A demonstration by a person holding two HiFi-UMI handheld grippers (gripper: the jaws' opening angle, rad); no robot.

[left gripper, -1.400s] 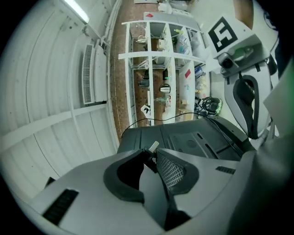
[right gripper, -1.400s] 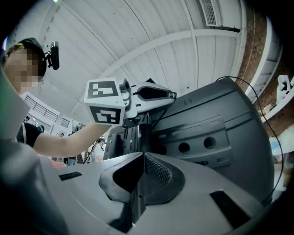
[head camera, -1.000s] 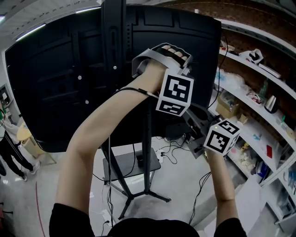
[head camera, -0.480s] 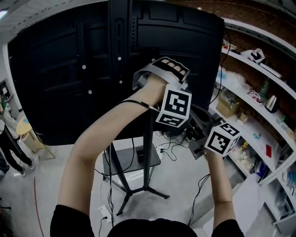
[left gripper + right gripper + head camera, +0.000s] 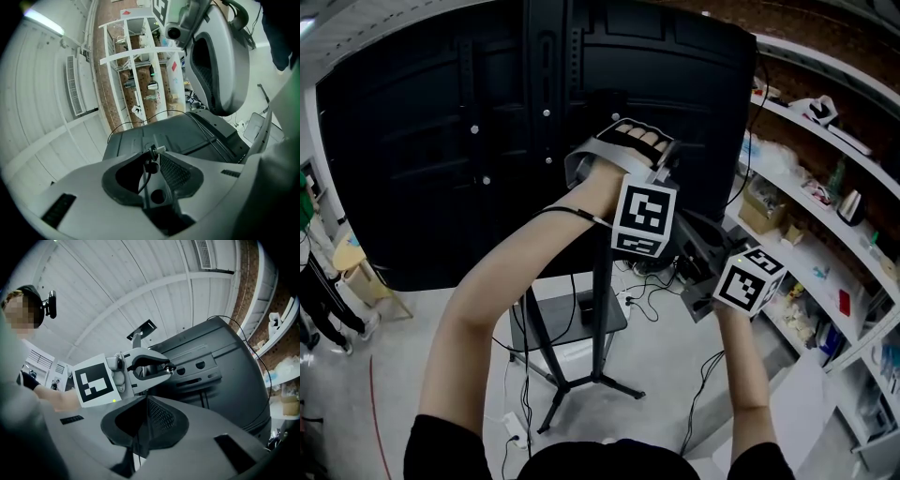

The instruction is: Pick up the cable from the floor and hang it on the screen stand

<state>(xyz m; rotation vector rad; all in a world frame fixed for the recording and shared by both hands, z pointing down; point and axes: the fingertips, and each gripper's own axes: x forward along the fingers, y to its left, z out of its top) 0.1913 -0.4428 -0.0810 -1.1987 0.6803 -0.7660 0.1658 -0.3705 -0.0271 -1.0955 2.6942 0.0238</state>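
A thin black cable (image 5: pixel 144 177) with a small metal plug (image 5: pixel 158 150) sits at the tips of my left gripper (image 5: pixel 157 151), which is shut on it. In the head view the left gripper (image 5: pixel 664 165) is held up against the black back of the screen (image 5: pixel 422 159), beside the stand's column (image 5: pixel 600 309). The right gripper view shows the left gripper (image 5: pixel 169 366) pinching the plug close to the mounting bracket. My right gripper (image 5: pixel 146 401) is lower and to the right, jaws together on the same thin cable (image 5: pixel 138 439), which hangs down from them.
White shelves (image 5: pixel 825 187) with boxes and small items run along the right. A person (image 5: pixel 319 300) stands at the far left. Loose cables (image 5: pixel 647 300) lie on the floor by the stand's legs (image 5: pixel 600 384). Another wire (image 5: pixel 229 319) arcs over the screen's top corner.
My left gripper has come down a little along the screen's back with the plug still in it. The right gripper has sunk slightly. Both grips look the same.
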